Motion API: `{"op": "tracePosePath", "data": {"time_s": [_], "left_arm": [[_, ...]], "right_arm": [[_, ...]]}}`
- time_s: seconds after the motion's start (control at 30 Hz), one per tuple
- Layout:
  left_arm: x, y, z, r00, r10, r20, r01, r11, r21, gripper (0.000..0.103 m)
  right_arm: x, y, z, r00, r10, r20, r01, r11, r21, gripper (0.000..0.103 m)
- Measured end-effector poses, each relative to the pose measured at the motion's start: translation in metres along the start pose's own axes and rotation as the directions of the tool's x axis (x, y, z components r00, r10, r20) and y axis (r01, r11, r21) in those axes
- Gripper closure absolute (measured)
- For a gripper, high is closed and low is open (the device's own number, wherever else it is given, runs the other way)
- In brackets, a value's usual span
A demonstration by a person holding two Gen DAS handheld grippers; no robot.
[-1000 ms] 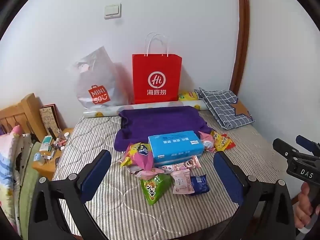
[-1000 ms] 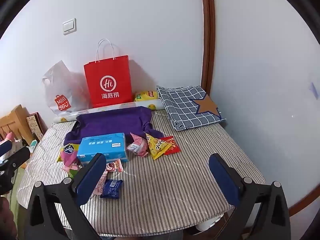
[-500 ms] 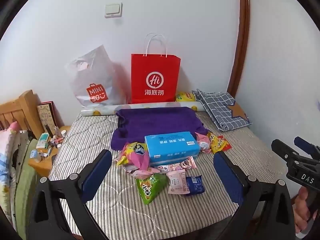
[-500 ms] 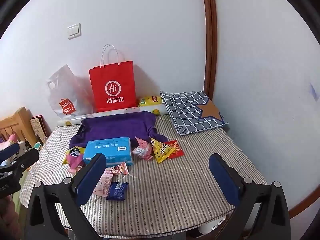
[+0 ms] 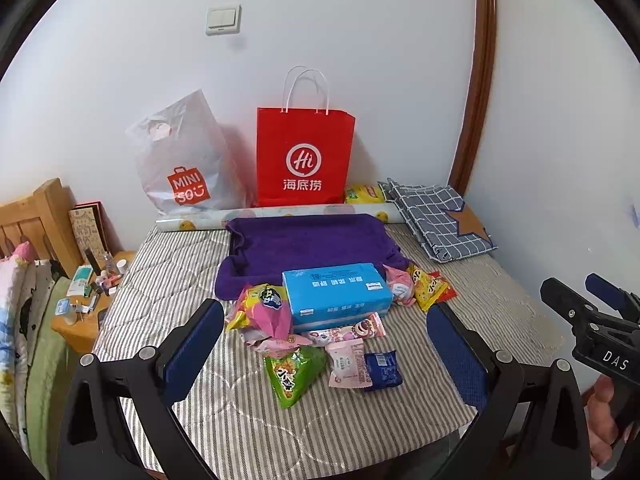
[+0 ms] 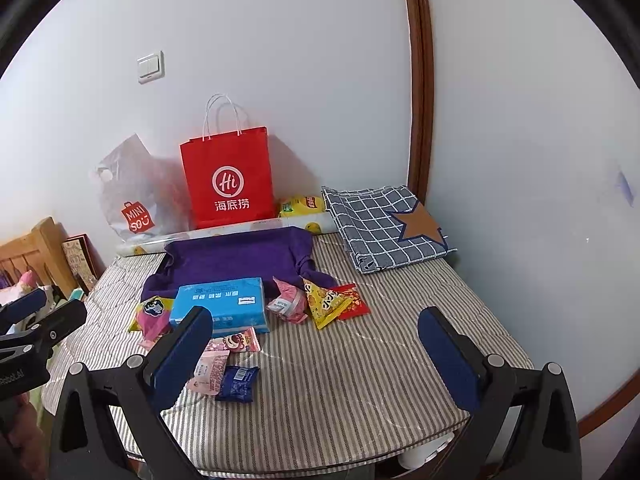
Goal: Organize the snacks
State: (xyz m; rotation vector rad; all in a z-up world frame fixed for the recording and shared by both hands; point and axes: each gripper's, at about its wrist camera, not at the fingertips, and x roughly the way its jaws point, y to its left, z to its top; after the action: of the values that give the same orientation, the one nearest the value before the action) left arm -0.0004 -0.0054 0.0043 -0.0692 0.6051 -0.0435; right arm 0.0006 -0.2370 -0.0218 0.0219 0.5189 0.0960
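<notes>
Several snack packets lie around a blue tissue box [image 5: 336, 294] on the striped table cover: a green triangular pack [image 5: 292, 372], a dark blue packet [image 5: 382, 368], pink packets [image 5: 346, 362], a yellow pack [image 6: 326, 302] and a red one [image 6: 352, 300]. A red paper bag [image 5: 305, 160] stands upright at the wall. My left gripper [image 5: 320, 350] hangs open above the near packets, holding nothing. My right gripper [image 6: 316, 354] is open too, over the bare cover right of the packets. Each gripper shows at the edge of the other's view.
A purple cloth [image 5: 308, 242] lies behind the box. A white plastic bag [image 5: 182, 160] leans on the wall, a chequered folded cloth [image 6: 384, 226] sits at the back right. A wooden bedside stand [image 5: 86, 300] with small items is at the left. The table's edge [image 6: 320, 468] is near.
Both views have shifted slightly: the table contents sit a little lower and farther in the frames, as both grippers drew back and tilted up. Nothing was picked up.
</notes>
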Motion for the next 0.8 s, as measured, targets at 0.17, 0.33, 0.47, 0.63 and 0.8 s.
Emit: {"op": "tracePosePath", "data": {"time_s": [0.17, 0.33, 0.47, 0.63, 0.8], "left_arm": [[0.0001, -0.001, -0.001, 1.0, 0.0, 0.002, 0.0, 1.0, 0.002, 0.002], [-0.0005, -0.0023, -0.0012, 1.0, 0.001, 0.002, -0.001, 1.0, 0.002, 0.002], [-0.0005, -0.0027, -0.0019, 1.0, 0.0, 0.003, 0.0, 1.0, 0.003, 0.002], [-0.0008, -0.0023, -0.0019, 1.0, -0.001, 0.002, 0.001, 1.0, 0.002, 0.002], [-0.0014, -0.0027, -0.0029, 1.0, -0.001, 0.0, 0.001, 1.0, 0.001, 0.002]], "right_arm": [[-0.0002, -0.0005, -0.0001, 1.0, 0.003, 0.001, -0.003, 1.0, 0.003, 0.0], [-0.0002, -0.001, 0.0017, 1.0, 0.003, 0.002, -0.003, 1.0, 0.005, 0.0], [-0.0006, -0.001, 0.0014, 1.0, 0.001, 0.005, -0.001, 1.0, 0.005, 0.0], [-0.0006, -0.0011, 0.001, 1.0, 0.003, 0.005, -0.003, 1.0, 0.002, 0.0], [-0.0016, 0.0002, 0.0014, 1.0, 0.005, 0.009, -0.005, 1.0, 0.0, 0.0]]}}
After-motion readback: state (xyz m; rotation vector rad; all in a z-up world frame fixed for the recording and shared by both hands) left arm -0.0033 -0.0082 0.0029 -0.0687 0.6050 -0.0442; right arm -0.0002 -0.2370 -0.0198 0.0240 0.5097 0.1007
